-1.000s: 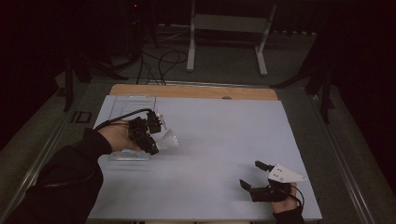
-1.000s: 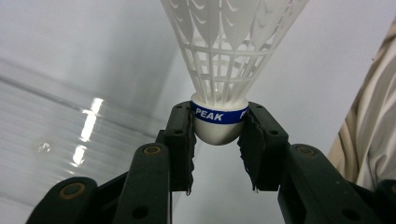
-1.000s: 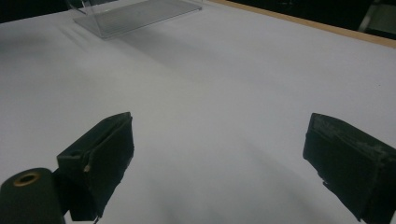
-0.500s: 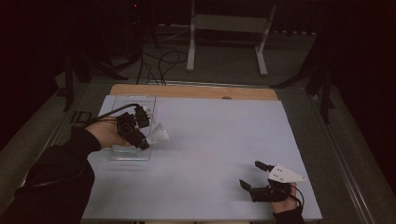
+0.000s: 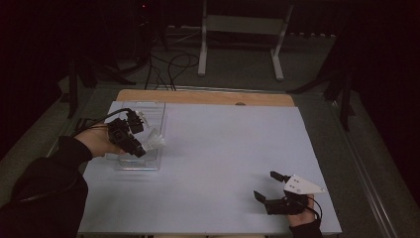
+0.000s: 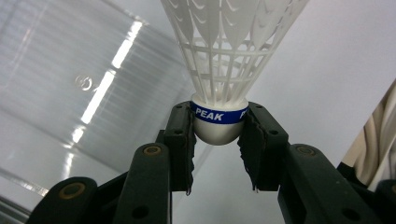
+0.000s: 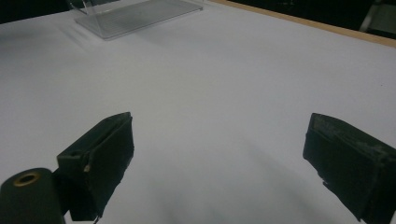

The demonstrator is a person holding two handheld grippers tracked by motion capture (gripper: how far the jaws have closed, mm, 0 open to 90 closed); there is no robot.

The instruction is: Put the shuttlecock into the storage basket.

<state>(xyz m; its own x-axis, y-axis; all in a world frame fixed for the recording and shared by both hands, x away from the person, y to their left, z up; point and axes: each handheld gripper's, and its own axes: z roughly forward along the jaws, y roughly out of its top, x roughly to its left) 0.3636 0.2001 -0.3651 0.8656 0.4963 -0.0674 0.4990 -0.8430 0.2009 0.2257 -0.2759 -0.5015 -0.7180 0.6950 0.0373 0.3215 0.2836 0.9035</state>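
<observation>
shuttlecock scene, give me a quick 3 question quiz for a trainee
1. True or false: the left tongs are shut on the cork of the shuttlecock.
2. What word is printed on the shuttlecock's blue band?
3. The right tongs are: A) shut on a ball B) open over the white table C) inside the clear tray

Key: 1 true. 2 PEAK. 3 B.
</observation>
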